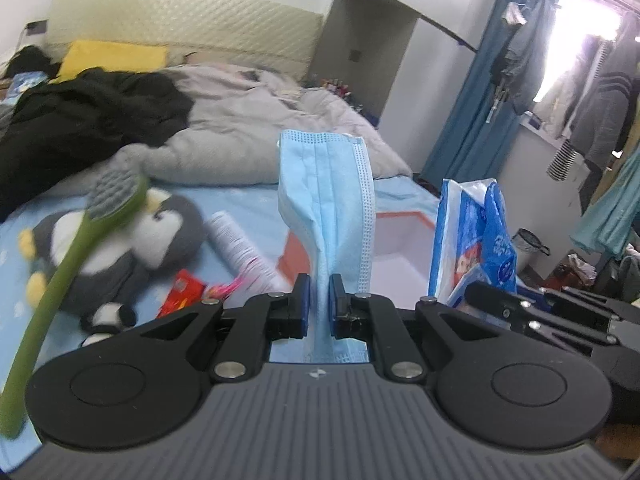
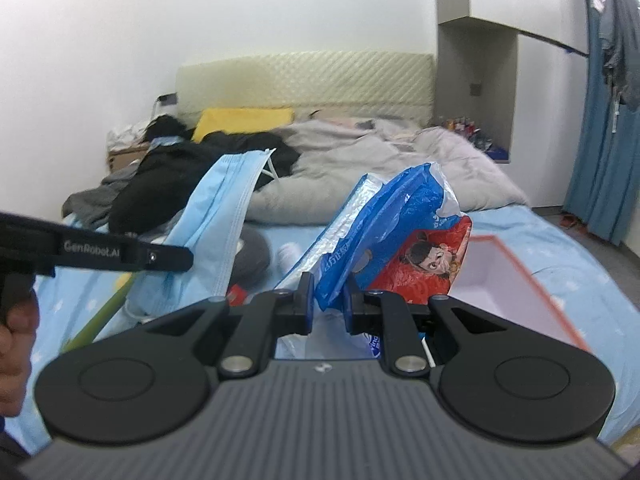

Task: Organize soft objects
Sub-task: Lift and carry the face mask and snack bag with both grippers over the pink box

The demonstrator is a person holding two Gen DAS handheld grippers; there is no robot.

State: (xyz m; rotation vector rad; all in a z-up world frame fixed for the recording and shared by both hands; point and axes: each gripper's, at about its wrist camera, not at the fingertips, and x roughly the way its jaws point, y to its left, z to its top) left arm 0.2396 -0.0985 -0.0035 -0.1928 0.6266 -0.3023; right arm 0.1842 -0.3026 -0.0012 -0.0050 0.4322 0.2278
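Mask [image 1: 326, 200] between left fingers [image 1: 303, 300] (penguin toy [image 1: 120, 240] only leftward).

Daylight floods in from the window [image 1: 580, 40] at the far right of the left wrist view, blown out to pure white glare, while the rest of the room sits in soft, even brightness with hardly a shadow on the bed [image 2: 560, 248]. The green brush [image 1: 60, 272] and plush penguin [image 1: 132, 240] are smeared with blur (motion, it looks like). Both views bow at the edges, curving the walls and curtain [image 2: 600, 152].
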